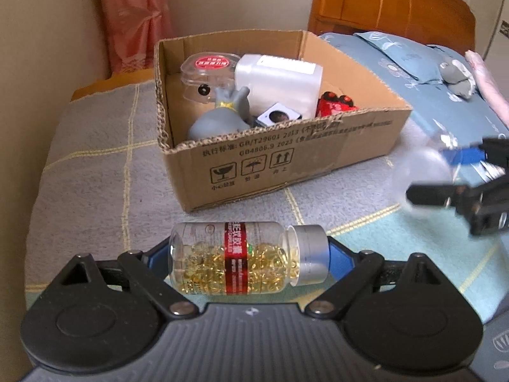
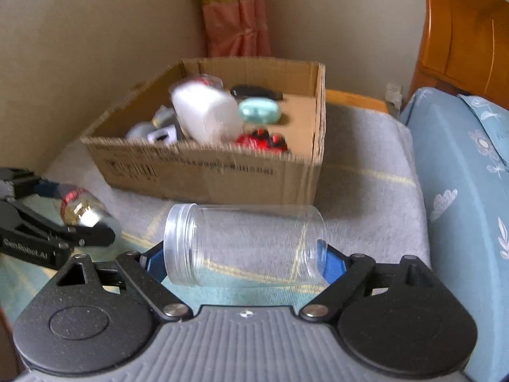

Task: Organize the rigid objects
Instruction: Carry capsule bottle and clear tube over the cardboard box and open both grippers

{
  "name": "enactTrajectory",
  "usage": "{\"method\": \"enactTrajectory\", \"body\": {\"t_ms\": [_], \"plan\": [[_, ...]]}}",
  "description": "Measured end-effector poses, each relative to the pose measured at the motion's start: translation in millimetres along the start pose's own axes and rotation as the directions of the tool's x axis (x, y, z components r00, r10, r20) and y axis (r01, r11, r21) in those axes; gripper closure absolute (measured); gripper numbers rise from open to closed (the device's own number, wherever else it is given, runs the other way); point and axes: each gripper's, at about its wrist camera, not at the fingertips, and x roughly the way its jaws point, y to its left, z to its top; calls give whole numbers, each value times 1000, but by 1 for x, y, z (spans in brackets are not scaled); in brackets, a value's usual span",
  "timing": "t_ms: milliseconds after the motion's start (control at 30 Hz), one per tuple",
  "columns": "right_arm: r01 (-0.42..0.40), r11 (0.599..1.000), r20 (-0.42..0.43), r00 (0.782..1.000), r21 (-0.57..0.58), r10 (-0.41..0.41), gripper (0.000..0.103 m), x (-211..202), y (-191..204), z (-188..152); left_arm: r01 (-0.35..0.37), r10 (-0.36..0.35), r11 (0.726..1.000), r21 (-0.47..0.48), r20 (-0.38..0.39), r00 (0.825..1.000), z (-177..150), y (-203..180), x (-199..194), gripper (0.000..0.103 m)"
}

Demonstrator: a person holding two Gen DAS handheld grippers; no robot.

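**Both hands loaded, box ahead**

I am watching the left hand-held gripper (image 1: 249, 256) clamping a capsule bottle (image 1: 235, 258) sideways, end to end: one blue pad is pressing its clear base, the other its silver cap (image 1: 310, 253). The jaws are standing wide because the bottle spans them. The bottle is showing yellow softgels inside and a red label band around its middle.

The right hand-held gripper (image 2: 245, 254) is gripping a clear plastic jar (image 2: 245, 245) the same way, lying across the jaws, threaded open mouth toward the left pad, base against the right pad. The jar is looking empty and lidless.

Both loads are hanging above a grey checked blanket (image 1: 95, 165) on the bed, just in front of a cardboard box (image 1: 286, 165).

The box is sitting open-topped on the blanket and is carrying a white translucent container (image 1: 280, 86), a clear tub with a red round label (image 1: 210, 67), a grey figurine (image 1: 219, 117), a small white cube (image 1: 278, 116), a red item (image 1: 337, 105), a pale green oval case (image 2: 259, 110) and a dark flat object (image 2: 254, 90) behind it; the right view is blurring these.
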Motion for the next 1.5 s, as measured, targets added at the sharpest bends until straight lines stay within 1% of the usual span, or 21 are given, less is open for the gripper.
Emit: {"method": "enactTrajectory", "body": {"t_ms": [100,200,333,500,700,800,867,900,933,967,1033,1300,1500], "plan": [[-23,1000,30,999,-4,23,10,-15,-3,18,12,-12,1000,23,3,1000,6,3,-11,10],[-23,999,68,997,-24,24,10,-23,-6,41,8,-8,999,50,14,1000,11,3,-22,10],[-9,999,92,996,-48,14,10,-19,-10,74,2,-5,997,71,39,999,19,6,-34,10],[-3,999,56,998,-37,5,10,7,-18,117,-19,12,996,88,78,997,31,9,-47,10],[13,998,-15,1000,55,-12,10,50,-24,154,-45,35,995,89,112,993,41,14,-55,10],[10,991,-59,998,132,-2,10,68,-27,161,-48,36,994,95,121,992,44,13,-55,10],[29,986,-77,997,163,-16,10,76,-26,162,-52,40,994,101,125,991,46,13,-53,11],[37,984,-80,997,177,-23,8,78,-25,162,-53,40,993,102,126,991,47,12,-53,10],[33,982,-76,997,187,-19,4,81,-25,163,-53,39,993,105,127,991,47,12,-54,10],[22,981,-69,998,193,-9,1,81,-25,163,-53,39,993,108,130,991,48,12,-55,10],[12,980,-53,999,201,-1,0,79,-27,161,-54,39,993,110,133,990,50,11,-55,10],[47,990,-41,998,136,-42,0,62,-25,154,-58,40,991,124,146,988,64,7,-58,10],[47,993,-37,998,106,-44,0,55,-25,151,-56,40,992,116,139,989,93,7,-51,10]]}}
